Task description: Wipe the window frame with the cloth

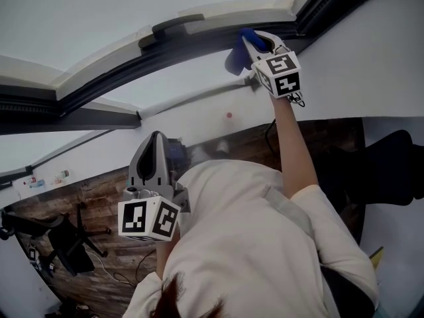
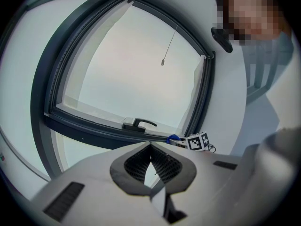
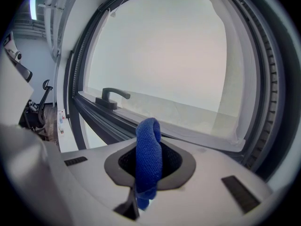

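- My right arm [image 1: 296, 156] reaches up at full stretch, forearm straight, with the right gripper [image 1: 257, 42] at its end.
- Its jaws are clamped on the cloth [image 3: 148, 149], a fold of it standing up between them.
- My left gripper [image 1: 157, 144] sits low, close to my chest, pointing upward and well apart from the right one.
- Its jaws are closed together, nothing between them.

Right tool [image 1: 254, 40], cloth [image 1: 236, 57] at window frame [image 1: 165, 52]

No legible text or numbers (just square markers [image 1: 149, 218])
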The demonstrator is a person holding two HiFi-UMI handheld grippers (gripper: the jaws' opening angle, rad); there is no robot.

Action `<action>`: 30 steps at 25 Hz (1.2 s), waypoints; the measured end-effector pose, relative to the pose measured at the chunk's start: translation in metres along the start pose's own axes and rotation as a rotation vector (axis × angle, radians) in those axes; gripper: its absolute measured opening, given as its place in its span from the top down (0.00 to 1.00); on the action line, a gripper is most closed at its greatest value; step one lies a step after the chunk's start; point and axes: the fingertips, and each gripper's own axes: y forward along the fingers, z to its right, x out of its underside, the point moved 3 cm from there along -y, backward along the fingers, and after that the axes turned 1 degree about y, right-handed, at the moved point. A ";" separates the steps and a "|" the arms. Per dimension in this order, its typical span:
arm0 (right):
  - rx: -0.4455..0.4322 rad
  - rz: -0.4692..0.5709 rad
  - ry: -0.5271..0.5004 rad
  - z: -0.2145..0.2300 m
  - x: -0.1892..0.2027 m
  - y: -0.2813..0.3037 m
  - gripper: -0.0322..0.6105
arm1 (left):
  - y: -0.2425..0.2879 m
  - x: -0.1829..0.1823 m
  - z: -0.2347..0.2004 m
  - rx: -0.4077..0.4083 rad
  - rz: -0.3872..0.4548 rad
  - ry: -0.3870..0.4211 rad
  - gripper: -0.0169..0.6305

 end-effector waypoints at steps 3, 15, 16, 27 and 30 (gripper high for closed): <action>0.006 -0.005 0.000 0.004 0.003 -0.002 0.88 | -0.001 0.002 0.002 0.001 -0.001 0.000 0.97; 0.015 -0.012 0.008 0.019 0.006 -0.007 0.88 | 0.000 -0.001 0.008 0.008 0.003 0.012 0.97; 0.014 -0.012 0.008 0.019 0.006 -0.007 0.88 | 0.001 -0.001 0.009 0.010 0.004 0.013 0.96; 0.023 -0.012 0.015 0.029 0.010 -0.010 0.88 | 0.006 -0.002 0.013 0.018 0.006 0.021 0.96; 0.027 -0.009 0.017 0.030 0.010 -0.011 0.88 | 0.006 -0.002 0.013 0.016 0.008 0.021 0.97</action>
